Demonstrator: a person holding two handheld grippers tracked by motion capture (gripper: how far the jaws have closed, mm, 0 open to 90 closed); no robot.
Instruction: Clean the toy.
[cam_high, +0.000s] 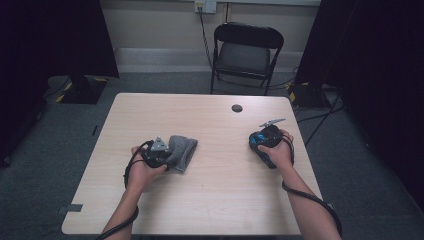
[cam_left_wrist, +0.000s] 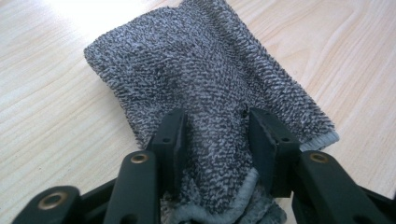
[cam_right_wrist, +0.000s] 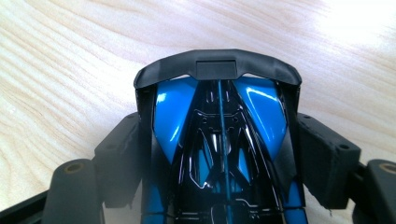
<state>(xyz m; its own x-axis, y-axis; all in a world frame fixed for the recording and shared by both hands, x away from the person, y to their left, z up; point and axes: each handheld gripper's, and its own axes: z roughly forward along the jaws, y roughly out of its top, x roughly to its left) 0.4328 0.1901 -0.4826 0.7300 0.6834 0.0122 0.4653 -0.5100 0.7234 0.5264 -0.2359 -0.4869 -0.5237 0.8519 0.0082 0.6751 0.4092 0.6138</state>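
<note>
Clearly each hand keeps its own thing pinned low on the pale wood-grain surface (cam_high: 220, 165). Left of centre in the high view, the left tool (cam_high: 167, 156) sits over the near end of a grey looped-terry cloth mitt (cam_high: 182, 150), which lies flat and stretches toward the upper right of the left gripper view. There the two black jaws straddle the mitt's hemmed cuff end (cam_left_wrist: 210, 154); they stand parted with the fabric between them, brushing its sides rather than squeezing it, so I judge the cloth is lying on its own weight, ready to stay where it is. At the right of the high view, the right tool (cam_high: 261, 145) is clamped on a glossy blue and black toy racing car (cam_right_wrist: 219, 140), its pads pressed on both flanks behind the dark rear wing, likely to hold the car steady and level just above or on the wood; I cannot tell which
</note>
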